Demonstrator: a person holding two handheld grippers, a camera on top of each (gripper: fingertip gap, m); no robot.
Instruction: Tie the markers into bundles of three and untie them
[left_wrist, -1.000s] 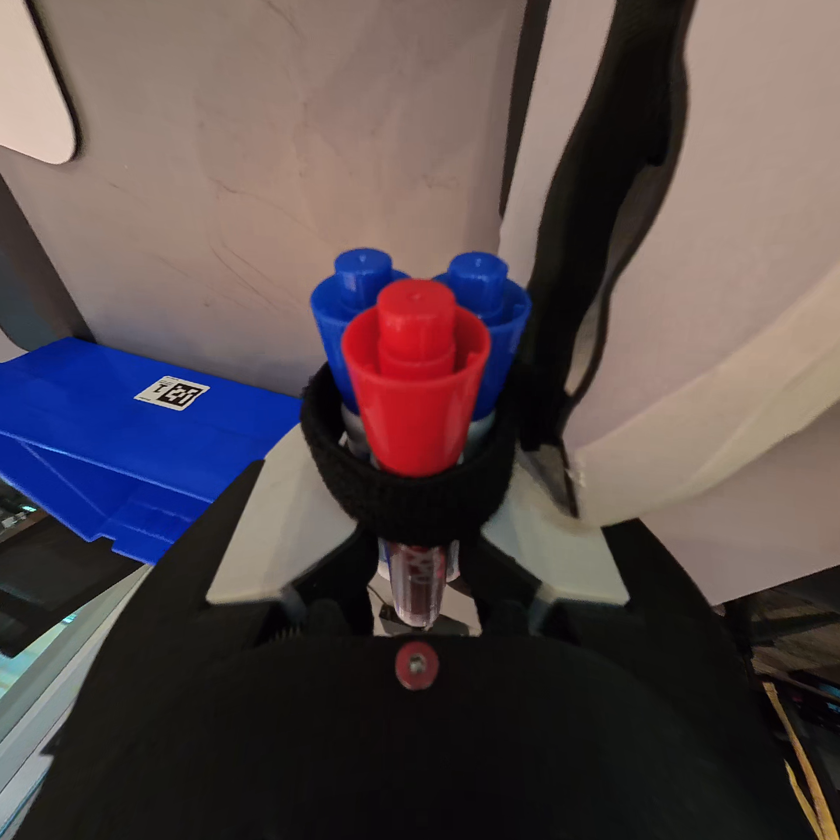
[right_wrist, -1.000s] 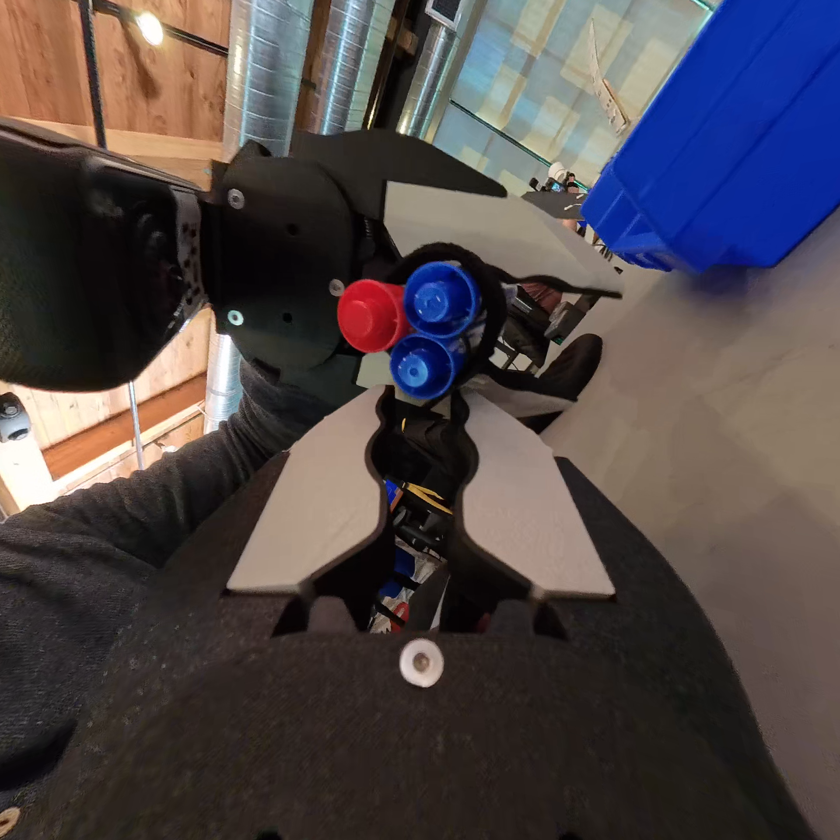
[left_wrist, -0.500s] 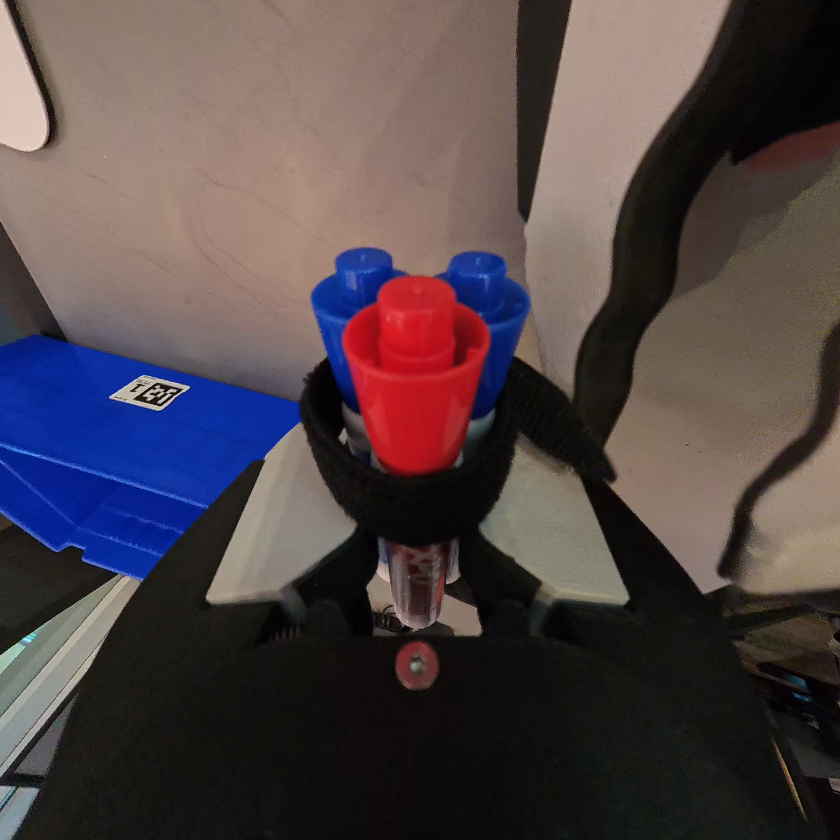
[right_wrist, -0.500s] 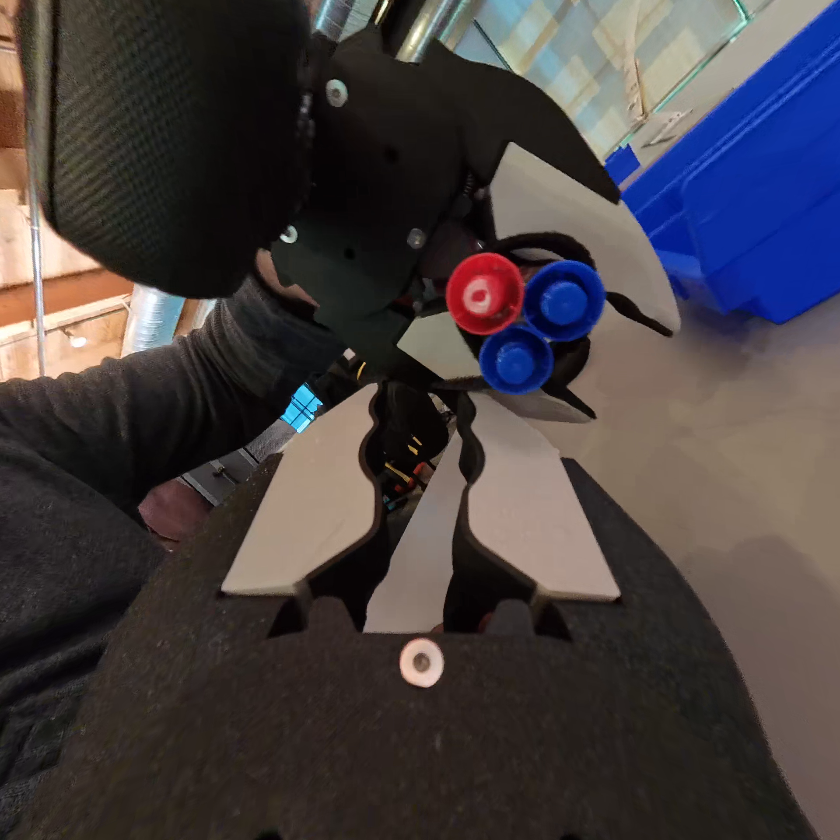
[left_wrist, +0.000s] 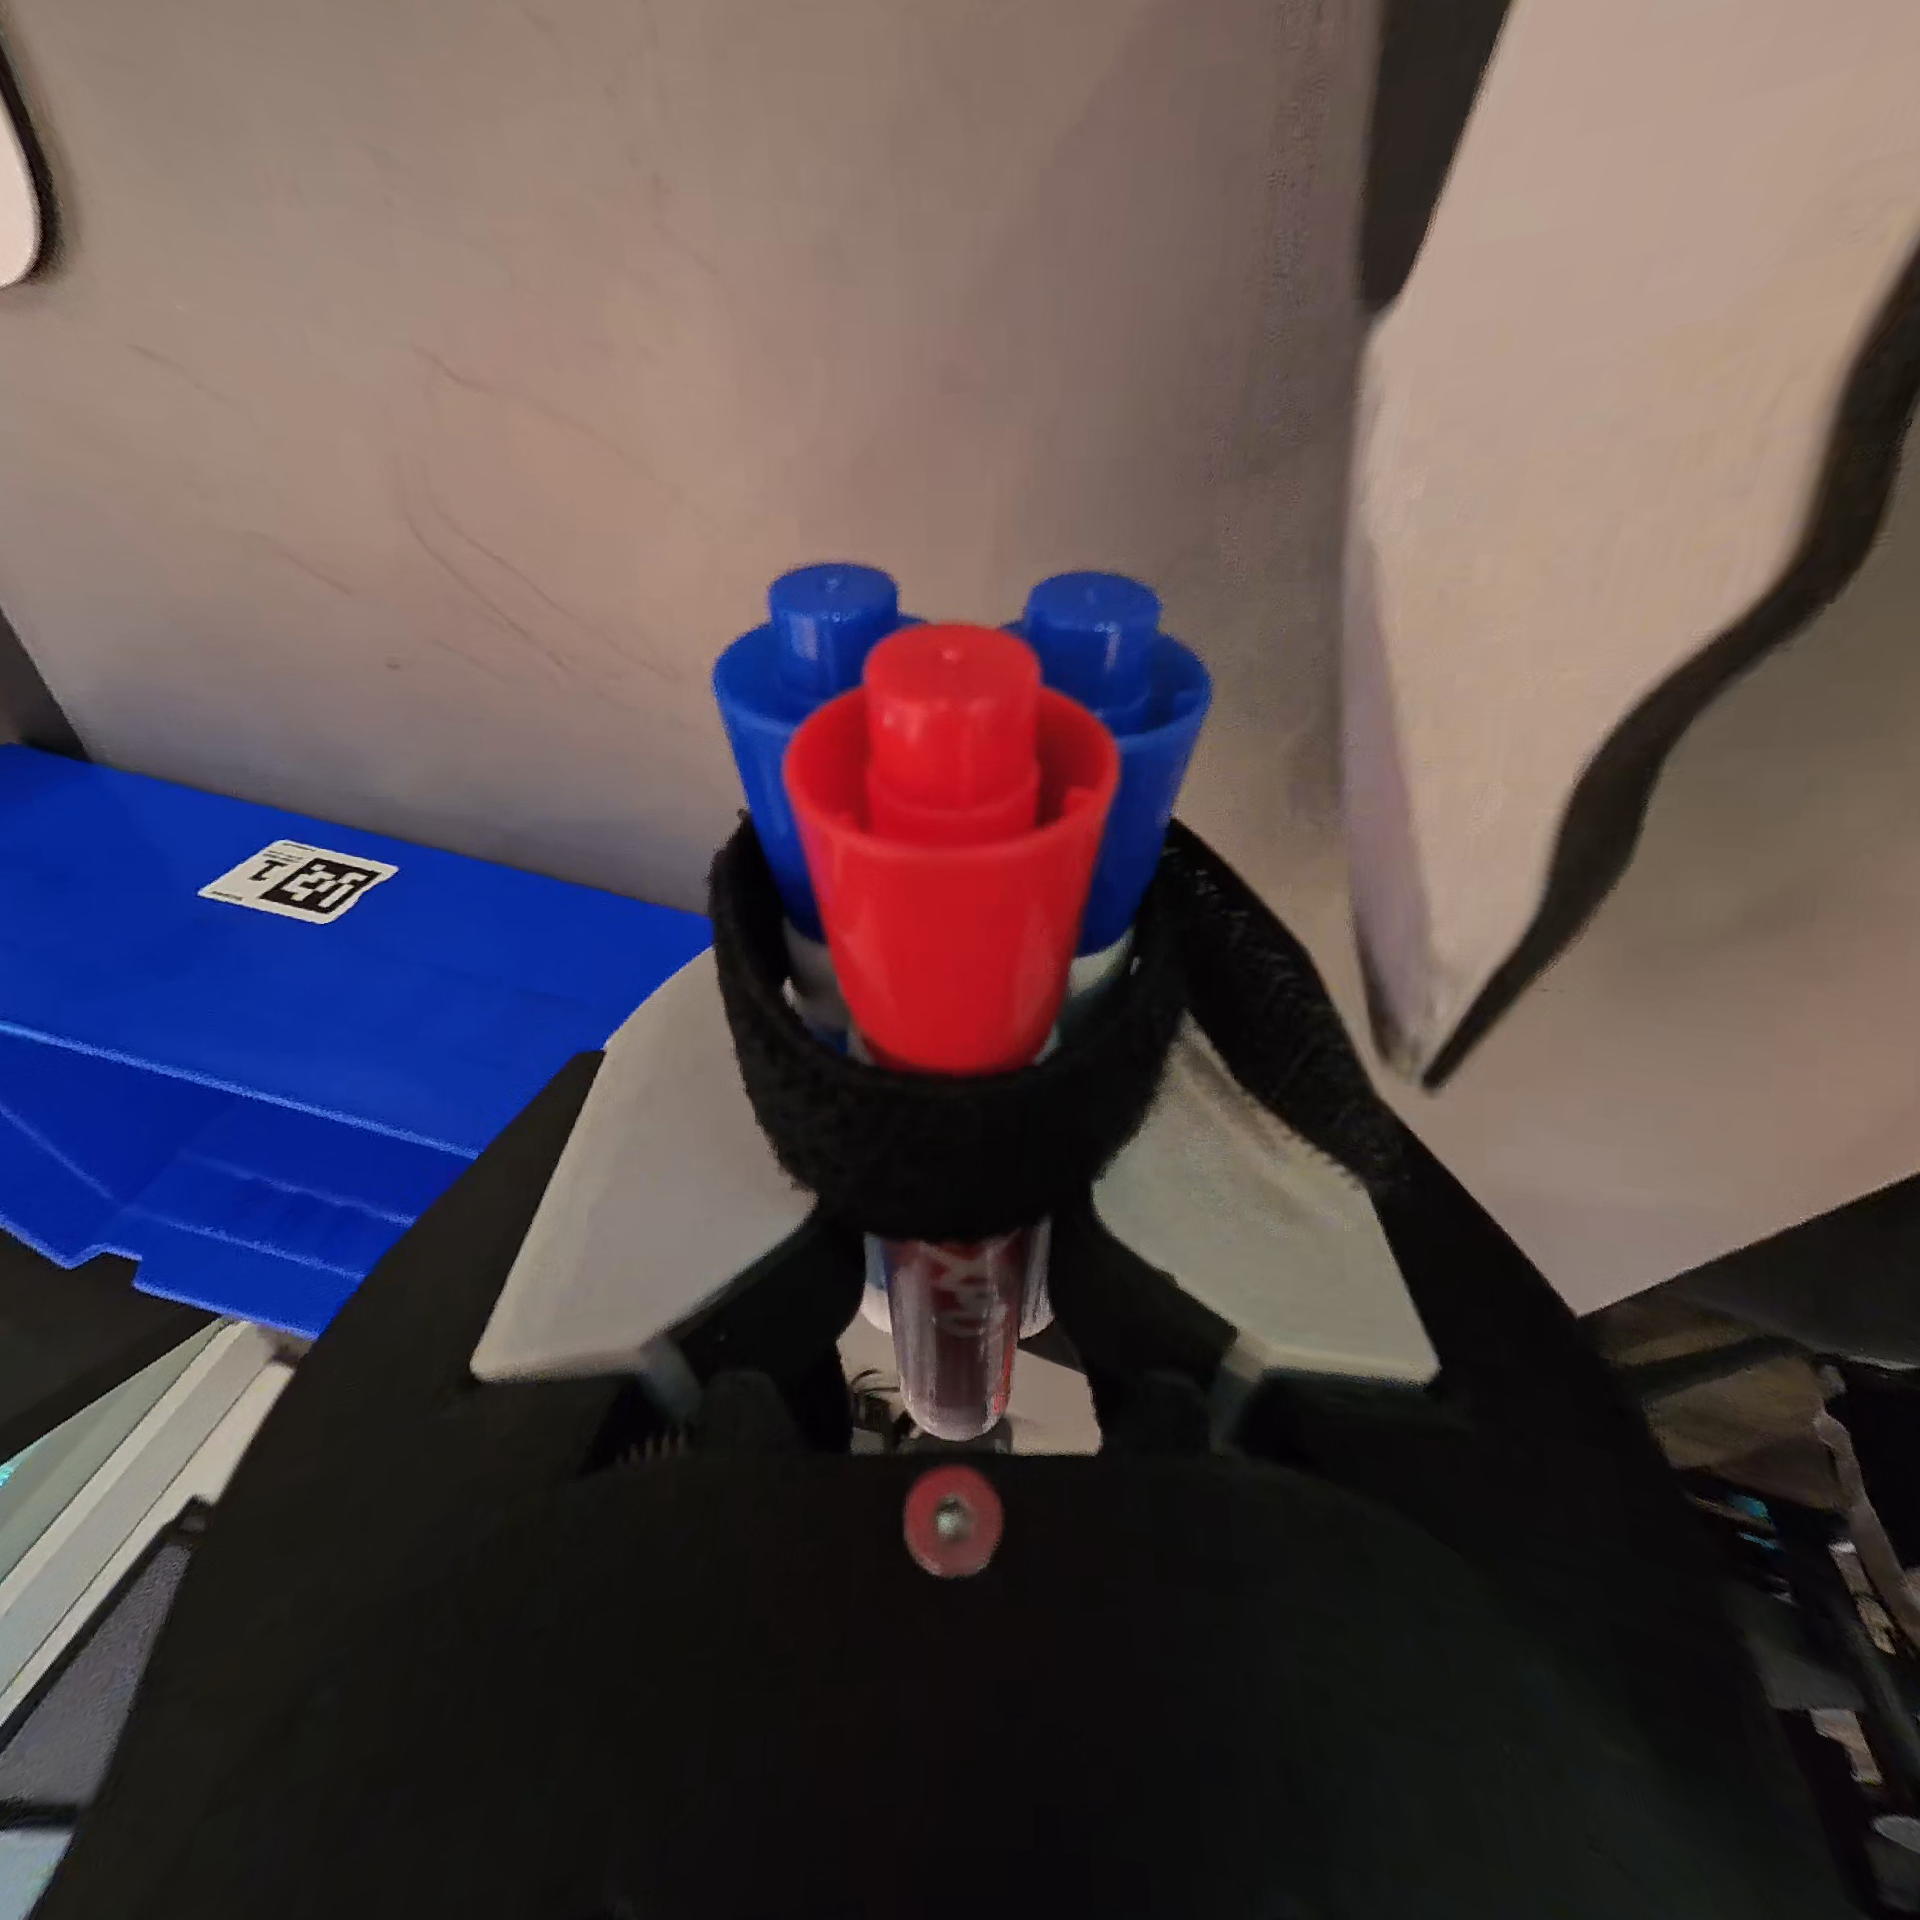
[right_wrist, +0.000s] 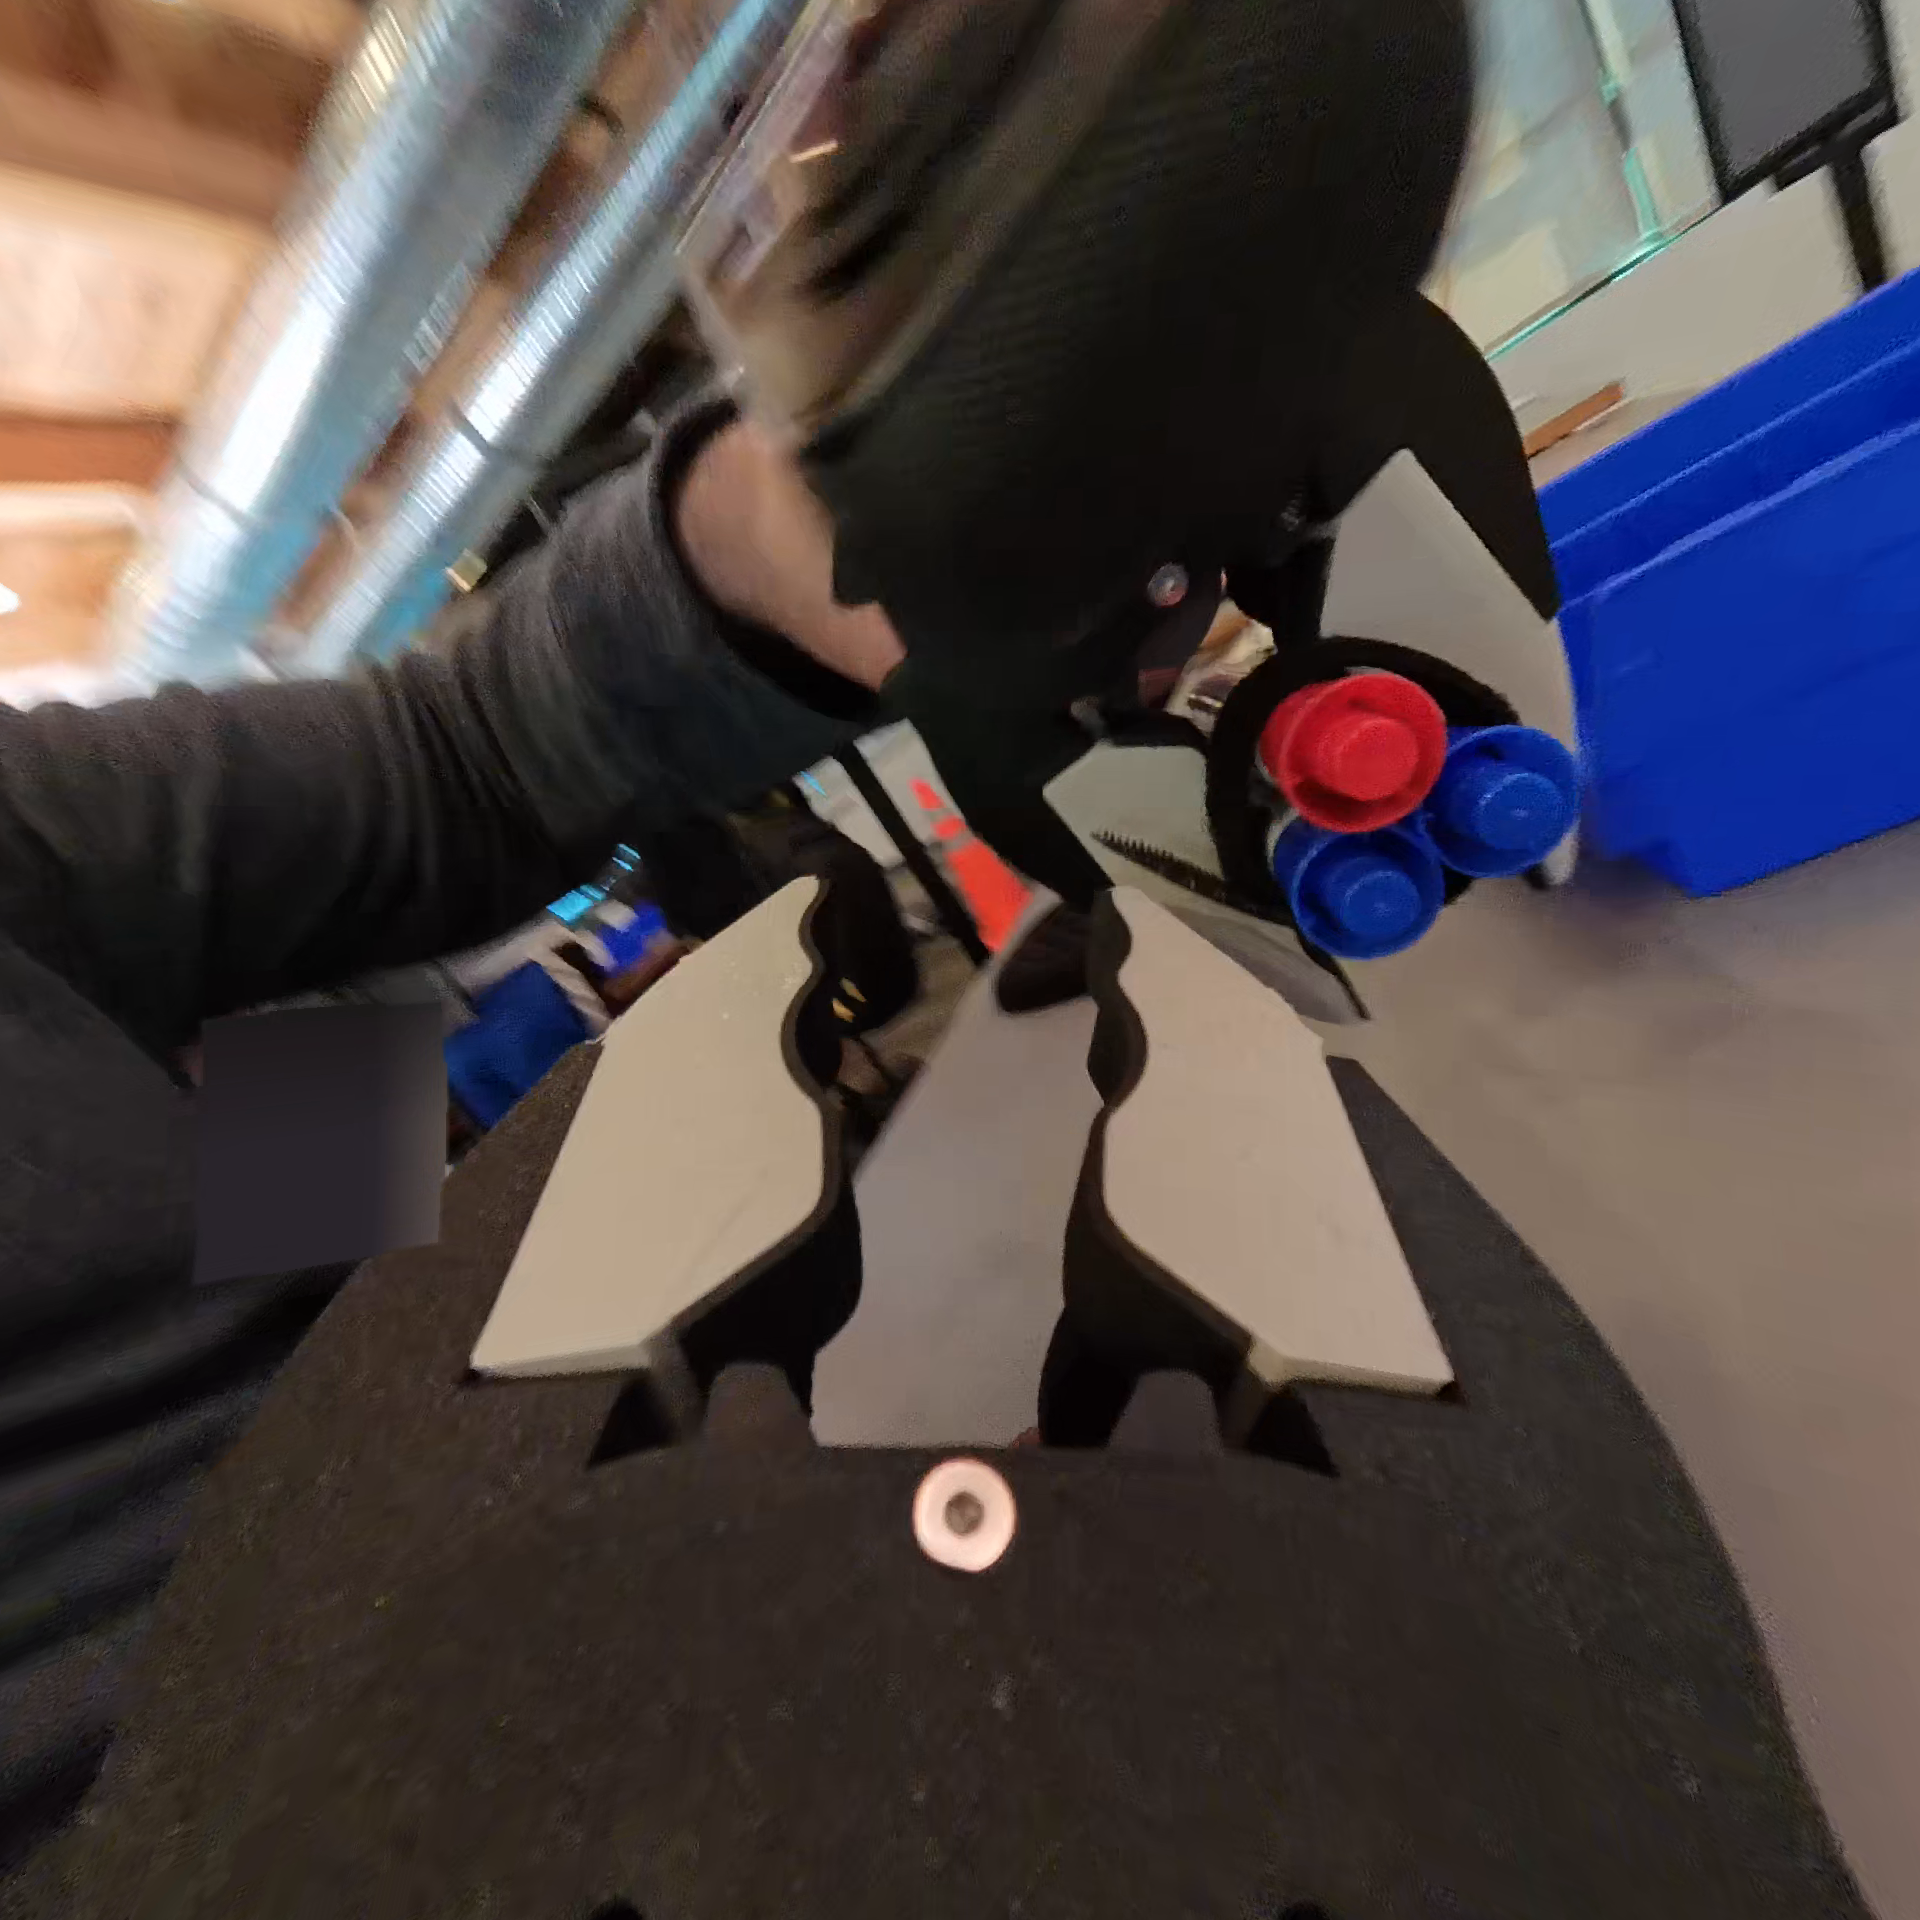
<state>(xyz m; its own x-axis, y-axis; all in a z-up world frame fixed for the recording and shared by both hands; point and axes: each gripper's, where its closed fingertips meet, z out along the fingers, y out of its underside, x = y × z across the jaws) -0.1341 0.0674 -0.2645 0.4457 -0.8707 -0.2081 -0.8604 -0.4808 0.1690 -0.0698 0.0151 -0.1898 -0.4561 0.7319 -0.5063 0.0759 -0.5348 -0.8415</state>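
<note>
Three markers, one red-capped (left_wrist: 951, 862) and two blue-capped (left_wrist: 1112, 727), stand in a bundle with a black hook-and-loop strap (left_wrist: 935, 1122) wrapped around them. My left gripper (left_wrist: 951, 1195) is shut on the bundle just below the strap. The strap's loose tail (left_wrist: 1278, 1018) hangs over the right finger. My right gripper (right_wrist: 961, 935) is open and empty, apart from the bundle (right_wrist: 1392, 800), which sits up and to its right in the left gripper (right_wrist: 1143, 416). One right-gripper finger (left_wrist: 1558, 520) shows at the left wrist view's upper right.
A blue bin (left_wrist: 260, 987) with a coded sticker stands left of the bundle; it also shows in the right wrist view (right_wrist: 1745, 644) on the grey table (right_wrist: 1662, 1143). A person's dark sleeve (right_wrist: 416, 779) fills the left of that view.
The strap's tail, stretched up to the right gripper a second ago, has dropped free. The right gripper has opened wider and drawn back, left of the bundle. The left gripper keeps its hold.
</note>
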